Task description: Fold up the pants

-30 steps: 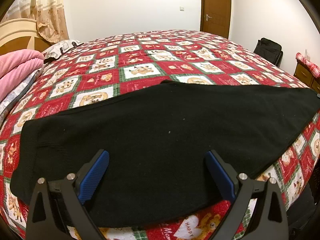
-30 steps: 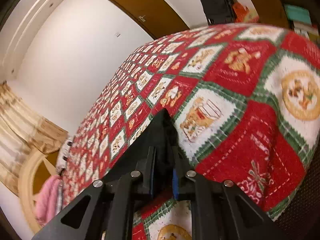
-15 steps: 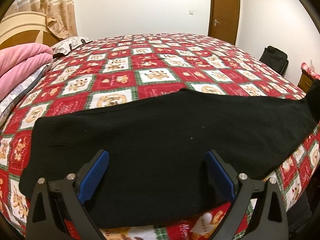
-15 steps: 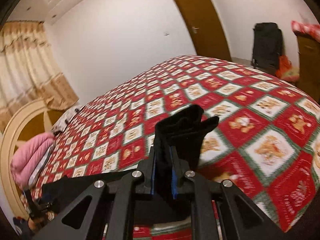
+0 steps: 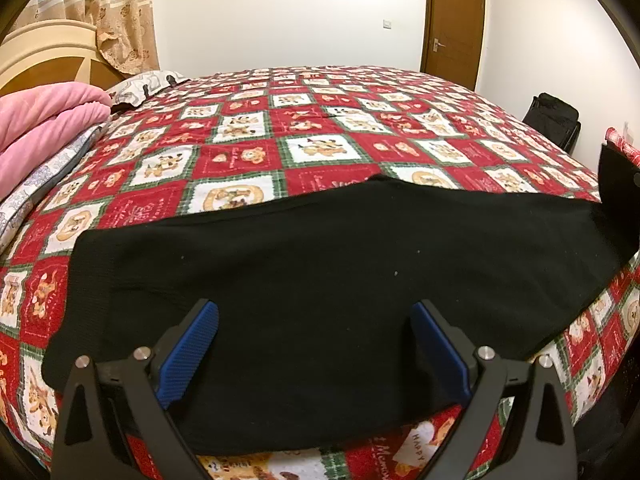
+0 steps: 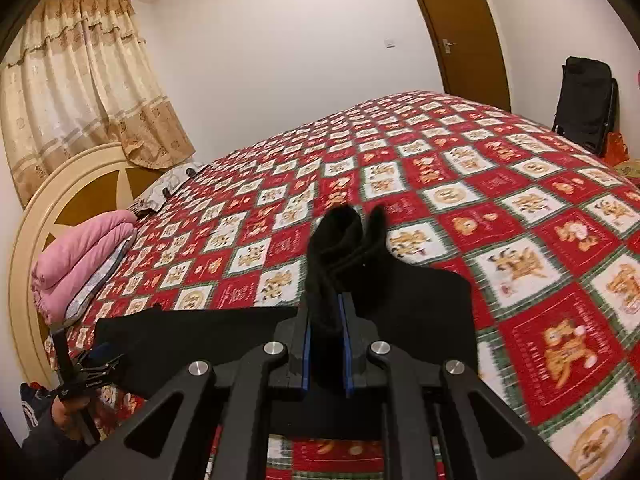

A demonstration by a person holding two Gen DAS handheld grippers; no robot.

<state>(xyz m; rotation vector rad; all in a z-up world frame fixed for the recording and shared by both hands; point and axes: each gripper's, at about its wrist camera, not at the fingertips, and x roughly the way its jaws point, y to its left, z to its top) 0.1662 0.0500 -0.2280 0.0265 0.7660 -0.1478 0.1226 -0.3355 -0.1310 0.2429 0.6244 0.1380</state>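
You have one pair of black pants (image 5: pixel 320 280) on one bed, spread along the near edge of its one red patchwork quilt (image 5: pixel 320 136). You hold two grippers: the left gripper (image 5: pixel 312 344) and the right gripper (image 6: pixel 326 344). One folded pink blanket (image 5: pixel 44 124) and one pillow (image 5: pixel 140 86) lie at the headboard end.
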